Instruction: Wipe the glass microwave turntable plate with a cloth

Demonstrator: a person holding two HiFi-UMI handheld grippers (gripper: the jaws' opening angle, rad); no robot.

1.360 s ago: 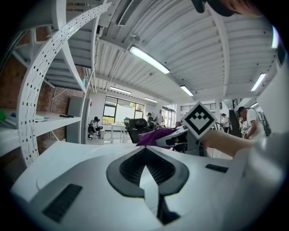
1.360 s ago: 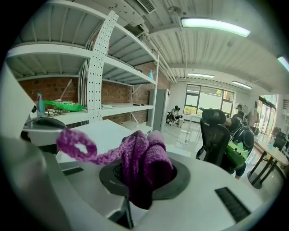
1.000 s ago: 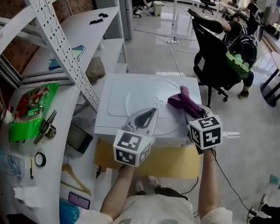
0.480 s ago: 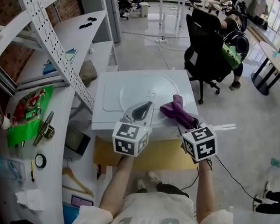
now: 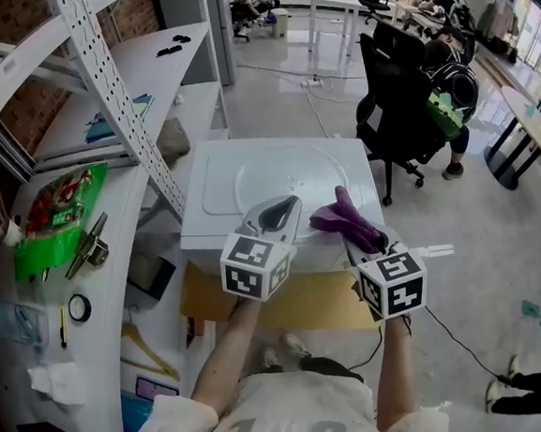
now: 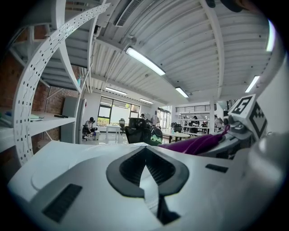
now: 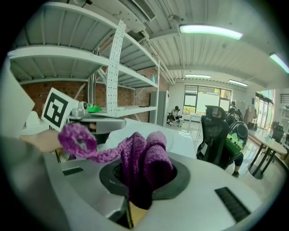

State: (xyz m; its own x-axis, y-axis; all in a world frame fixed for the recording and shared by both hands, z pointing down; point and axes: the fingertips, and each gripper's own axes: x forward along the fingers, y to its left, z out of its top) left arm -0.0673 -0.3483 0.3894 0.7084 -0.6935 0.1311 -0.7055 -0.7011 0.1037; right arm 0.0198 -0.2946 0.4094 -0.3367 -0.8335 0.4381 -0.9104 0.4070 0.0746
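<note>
The clear glass turntable plate (image 5: 291,182) lies flat on top of a white microwave (image 5: 217,234). My left gripper (image 5: 289,204) hovers over the plate's near edge, jaws shut with nothing between them; in the left gripper view (image 6: 145,155) the tips meet. At the plate's near right edge my right gripper (image 5: 355,234) is shut on a purple knitted cloth (image 5: 344,219). The cloth (image 7: 143,168) bunches up out of the jaws, and a loop of it hangs to the left.
A white shelving rack with a perforated post (image 5: 114,92) stands at the left, with a green bag (image 5: 59,215) and small tools on its shelf. A black office chair (image 5: 400,86) stands beyond the microwave's right side. A yellow board (image 5: 297,304) lies below the microwave.
Both grippers have stayed at the plate's near edge, shifted only slightly. The right one has kept hold of the cloth. The head view has moved a little.
</note>
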